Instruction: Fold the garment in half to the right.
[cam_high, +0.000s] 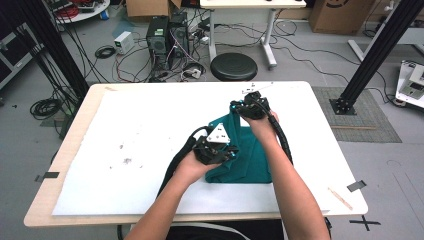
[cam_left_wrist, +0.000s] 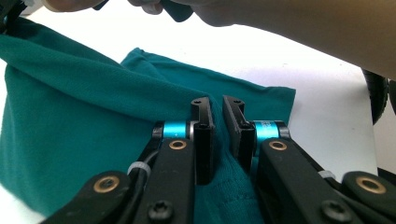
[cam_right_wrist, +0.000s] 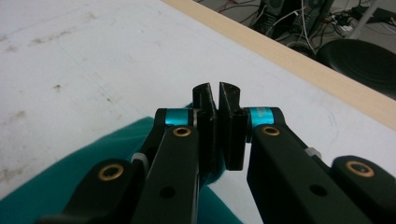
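Nearest the lens in the high view, your forearms are coming in from the bottom edge, each hand carrying a gripper over the teal cloth (cam_high: 245, 150) that's lying a bit right of centre on the white sheet covering the worktop (cam_high: 125, 145). Your left gripper (cam_high: 216, 150) is sitting at the cloth's near-left part; in the left gripper view its jaws are pressed nearly together, pinching a ridge of the fabric (cam_left_wrist: 93, 121) between them. Your right gripper (cam_high: 250, 107) is working at the far edge of the cloth; in the right gripper view its jaws are pressed together too, w/ teal fabric (cam_right_wrist: 107, 154) running in under them, so it's prob. pinching the cloth's far edge, tho the actual bite is hidden behind the jaws. Looks like you're mid-fold, both grips carrying fabric. Risks from here: the right grip seems thin, so a quick pull could be slipping the edge out & dropping the fold; pulling the two hands at diff. speeds could be skewing or bunching the layers; dragging low could be shifting the white sheet underneath. View diffs: the high view is giving you the whole cloth outline & both hands' spacing, but no detail of the jaws; the left gripper view is showing the pinch up close plus the far corner of the cloth; the right gripper view is showing the worktop's wooden far edge (cam_right_wrist: 299, 65) & the black stool (cam_right_wrist: 364, 60) beyond.
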